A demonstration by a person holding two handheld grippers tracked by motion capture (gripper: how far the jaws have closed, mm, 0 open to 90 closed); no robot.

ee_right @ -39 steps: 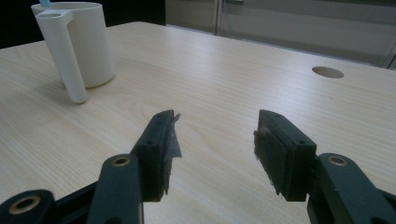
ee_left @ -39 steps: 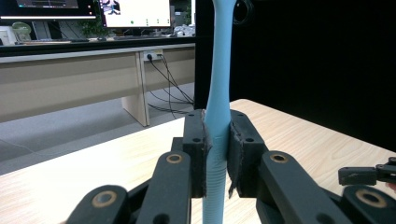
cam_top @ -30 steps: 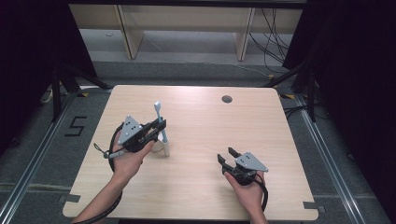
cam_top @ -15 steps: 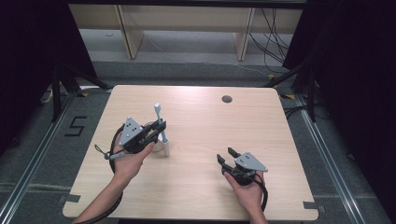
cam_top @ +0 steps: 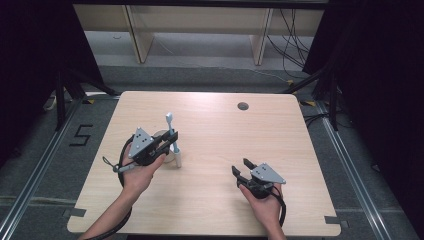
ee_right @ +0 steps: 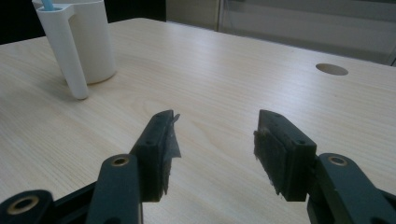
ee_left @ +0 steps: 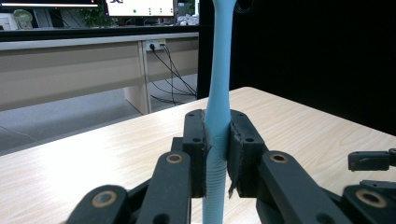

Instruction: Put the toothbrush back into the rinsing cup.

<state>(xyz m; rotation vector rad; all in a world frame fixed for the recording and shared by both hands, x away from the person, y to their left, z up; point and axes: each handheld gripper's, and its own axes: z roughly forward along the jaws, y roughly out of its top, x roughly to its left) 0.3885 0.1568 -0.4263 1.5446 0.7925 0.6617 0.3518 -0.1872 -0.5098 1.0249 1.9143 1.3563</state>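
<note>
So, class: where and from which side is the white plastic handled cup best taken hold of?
Grip the white plastic handled cup by its handle, a narrow upright strip on the side facing the open right tool. Come in level from that side; the pale blue toothbrush stands in its mouth.

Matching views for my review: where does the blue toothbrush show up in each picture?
High view: toothbrush left of centre, upright in the white cup, gripped by the left gripper.
Left gripper view: centre, handle clamped between the jaws.
Right gripper view: top left, a blue tip above the cup's rim.
Shared landmark: the table's round hole.
</note>
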